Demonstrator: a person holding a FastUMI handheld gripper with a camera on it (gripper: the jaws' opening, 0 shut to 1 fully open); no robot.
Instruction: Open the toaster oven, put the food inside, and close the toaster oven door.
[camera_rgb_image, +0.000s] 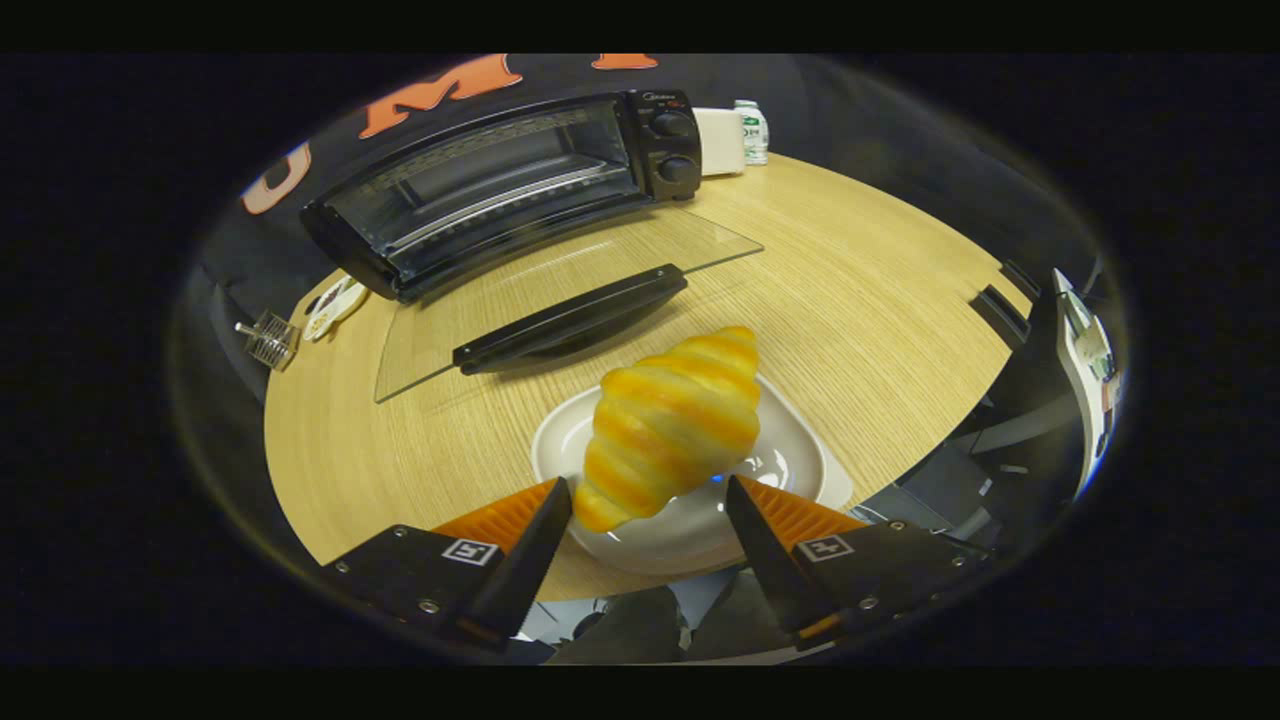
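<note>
Straddling the croissant (672, 425) on its plate (800, 455), the claw (648, 505) gapes — toaster oven (500, 190) door (570, 290) down beyond.

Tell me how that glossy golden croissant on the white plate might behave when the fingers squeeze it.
The glossy golden croissant looks smooth, so it may slip. Its tapered ends could let it pivot between the open gripper fingers. Resting loosely on the white plate, it probably shifts if nudged.
</note>
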